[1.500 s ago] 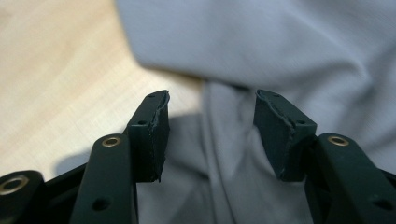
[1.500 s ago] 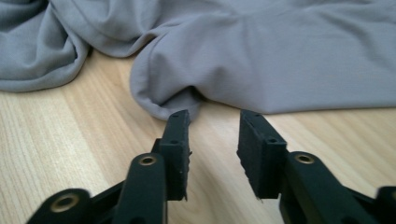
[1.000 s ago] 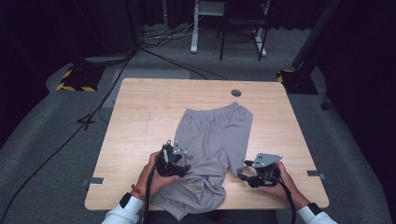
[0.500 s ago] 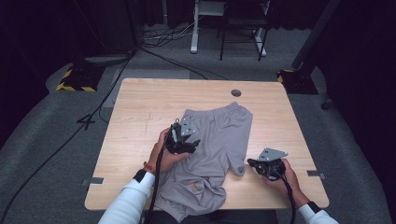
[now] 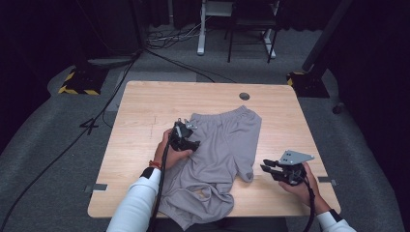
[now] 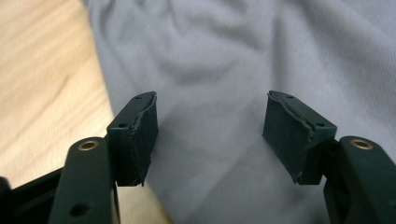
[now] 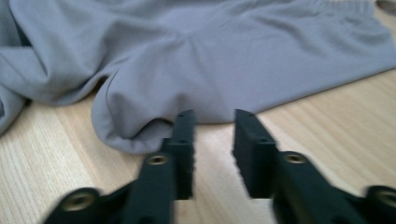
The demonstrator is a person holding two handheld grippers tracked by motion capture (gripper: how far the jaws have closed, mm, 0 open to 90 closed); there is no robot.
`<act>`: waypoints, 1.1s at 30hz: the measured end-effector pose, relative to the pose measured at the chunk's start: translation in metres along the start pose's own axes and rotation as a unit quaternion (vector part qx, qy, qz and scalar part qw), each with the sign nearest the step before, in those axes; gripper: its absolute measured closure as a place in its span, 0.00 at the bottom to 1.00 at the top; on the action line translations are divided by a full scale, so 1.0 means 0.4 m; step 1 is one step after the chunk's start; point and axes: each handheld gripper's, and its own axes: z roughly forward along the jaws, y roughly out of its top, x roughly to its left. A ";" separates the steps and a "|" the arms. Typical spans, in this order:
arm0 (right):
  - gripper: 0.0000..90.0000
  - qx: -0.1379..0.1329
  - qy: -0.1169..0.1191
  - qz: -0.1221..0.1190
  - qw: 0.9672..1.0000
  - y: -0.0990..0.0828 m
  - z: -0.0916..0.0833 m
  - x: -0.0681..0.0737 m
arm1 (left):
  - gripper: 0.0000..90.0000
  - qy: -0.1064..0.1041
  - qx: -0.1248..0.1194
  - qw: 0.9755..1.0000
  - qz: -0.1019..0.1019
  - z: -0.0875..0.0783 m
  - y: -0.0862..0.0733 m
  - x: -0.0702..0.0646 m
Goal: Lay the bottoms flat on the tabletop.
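Shorts point(image 5: 220, 150) lie rumpled on the table point(image 5: 145, 116), uncontained.

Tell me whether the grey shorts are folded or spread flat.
Partly spread. The grey shorts lie flat at the waistband end, but the near end is bunched and creased, hanging over the table edge.

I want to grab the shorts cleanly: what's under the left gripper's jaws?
Under the left gripper, open jaws hang over the grey shorts, with bare table beside the hem. Whatever lies beneath the cloth there is covered.
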 end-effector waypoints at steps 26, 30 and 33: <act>0.89 0.033 0.008 -0.028 0.999 0.027 0.131 0.078 | 0.41 -0.036 0.010 0.999 0.040 -0.042 -0.047 -0.102; 0.90 0.011 -0.017 -0.015 1.000 0.044 0.095 0.056 | 0.44 -0.006 0.011 1.000 0.027 -0.039 -0.038 -0.076; 0.90 -0.025 -0.051 0.009 0.998 0.069 0.033 0.015 | 0.46 0.012 0.008 1.000 0.006 -0.029 -0.027 -0.037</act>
